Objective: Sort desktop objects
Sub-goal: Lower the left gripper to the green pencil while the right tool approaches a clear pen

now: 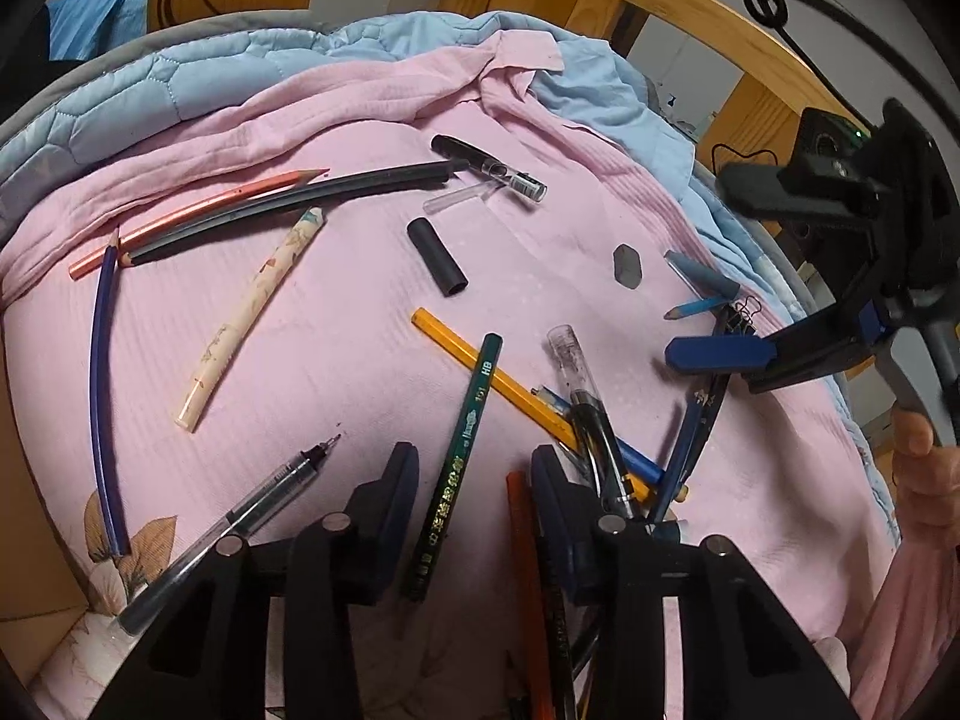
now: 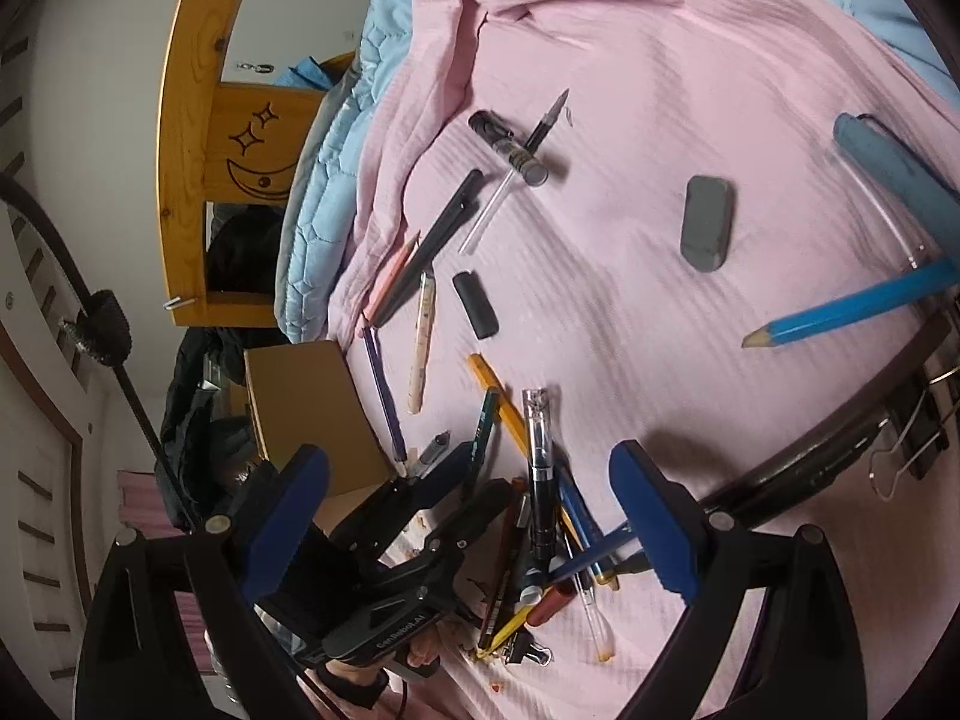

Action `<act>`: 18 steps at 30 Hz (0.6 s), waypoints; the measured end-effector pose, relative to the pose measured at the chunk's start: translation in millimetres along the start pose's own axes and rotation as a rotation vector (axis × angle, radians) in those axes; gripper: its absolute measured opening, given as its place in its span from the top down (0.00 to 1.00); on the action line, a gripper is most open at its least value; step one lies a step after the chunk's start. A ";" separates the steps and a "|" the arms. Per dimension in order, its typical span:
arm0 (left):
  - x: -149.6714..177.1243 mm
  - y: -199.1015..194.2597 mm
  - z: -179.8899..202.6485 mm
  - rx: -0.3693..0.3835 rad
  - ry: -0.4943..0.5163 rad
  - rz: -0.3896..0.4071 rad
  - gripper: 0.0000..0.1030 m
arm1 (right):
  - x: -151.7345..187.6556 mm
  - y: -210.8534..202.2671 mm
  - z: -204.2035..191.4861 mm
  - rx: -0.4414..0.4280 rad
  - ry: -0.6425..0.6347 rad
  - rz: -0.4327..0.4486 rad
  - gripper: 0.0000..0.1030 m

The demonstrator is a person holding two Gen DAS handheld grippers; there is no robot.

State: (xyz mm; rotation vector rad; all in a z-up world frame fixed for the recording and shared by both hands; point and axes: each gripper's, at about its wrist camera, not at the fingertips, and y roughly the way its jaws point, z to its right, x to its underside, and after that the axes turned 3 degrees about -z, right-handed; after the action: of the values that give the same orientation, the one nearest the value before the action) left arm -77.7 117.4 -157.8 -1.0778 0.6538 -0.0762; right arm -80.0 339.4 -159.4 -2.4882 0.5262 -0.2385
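Pens and pencils lie scattered on a pink cloth point(image 1: 336, 312). My left gripper point(image 1: 474, 480) is open, low over a green HB pencil point(image 1: 462, 456) that lies between its fingers, next to a crossed pile with a yellow pencil point(image 1: 480, 360) and a clear pen point(image 1: 576, 372). My right gripper point(image 2: 468, 516) is open and empty above the same pile point(image 2: 540, 510); it also shows in the left wrist view point(image 1: 714, 354). A grey eraser point(image 2: 708, 222), a light blue pencil point(image 2: 852, 306) and a black cap point(image 2: 475, 305) lie apart.
A black binder clip point(image 2: 918, 438) lies at the cloth's right edge. A cardboard box point(image 2: 306, 402) stands beside the bed. A wooden bed frame point(image 1: 684, 18) and a blue quilt point(image 1: 150, 84) lie behind. A long black pencil point(image 1: 288, 204), an orange pencil point(image 1: 198, 210) and a blue pencil point(image 1: 99, 384) lie at left.
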 end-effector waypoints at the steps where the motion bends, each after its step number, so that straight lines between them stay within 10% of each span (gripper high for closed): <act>1: 0.4 -0.9 -0.5 0.002 -0.004 0.000 0.62 | 0.3 1.6 -0.9 0.009 -0.005 -0.004 0.07; 11: 2.0 1.2 -6.6 0.012 -0.060 -0.012 0.83 | -6.7 14.6 -8.6 0.071 -0.036 0.011 0.07; 18: 2.2 3.7 -10.2 0.010 -0.081 -0.023 0.86 | -6.5 24.7 -11.4 0.115 -0.073 -0.018 0.29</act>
State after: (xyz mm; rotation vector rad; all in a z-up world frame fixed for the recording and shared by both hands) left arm -82.2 110.3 -165.0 -1.0738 0.5678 -0.0554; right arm -96.8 317.7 -164.7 -2.3807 0.4472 -0.1796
